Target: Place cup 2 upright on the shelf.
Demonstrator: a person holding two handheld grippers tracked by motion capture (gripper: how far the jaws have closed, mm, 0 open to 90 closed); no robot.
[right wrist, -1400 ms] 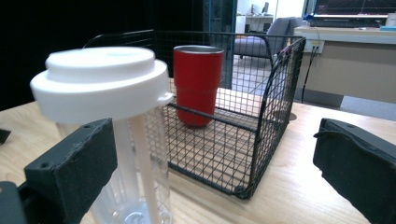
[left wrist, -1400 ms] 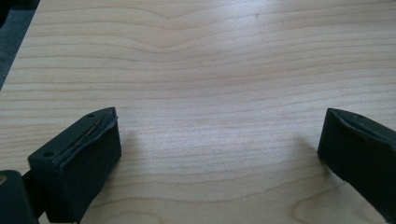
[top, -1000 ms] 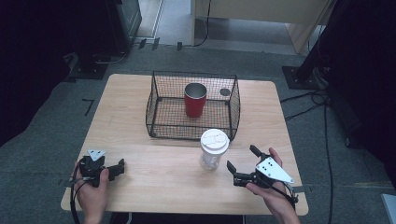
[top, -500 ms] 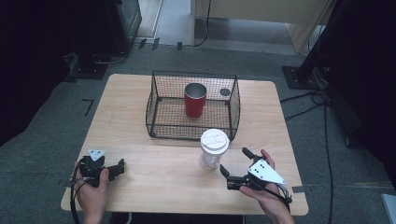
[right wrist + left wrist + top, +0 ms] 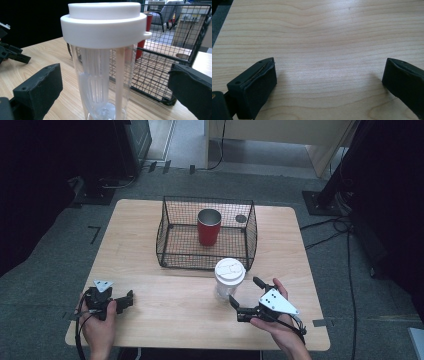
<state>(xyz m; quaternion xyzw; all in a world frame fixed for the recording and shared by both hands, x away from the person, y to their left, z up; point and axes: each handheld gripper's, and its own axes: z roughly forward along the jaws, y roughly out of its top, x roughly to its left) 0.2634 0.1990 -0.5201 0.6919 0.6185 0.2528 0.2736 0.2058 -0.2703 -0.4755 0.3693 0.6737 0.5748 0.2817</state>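
A clear tumbler with a white lid stands upright on the table just in front of the wire basket. My right gripper is open at its right front, jaws spread on either side of the tumbler without touching it. Inside the basket stands a red cup. My left gripper rests open near the table's front left corner, with bare wood between its jaws.
A small dark disc lies in the basket's back right corner. The black mesh wall rises right behind the tumbler. The table's front edge is close under both hands.
My right gripper has moved left and forward toward the tumbler, so its open jaws now flank it. The left gripper has stayed put.
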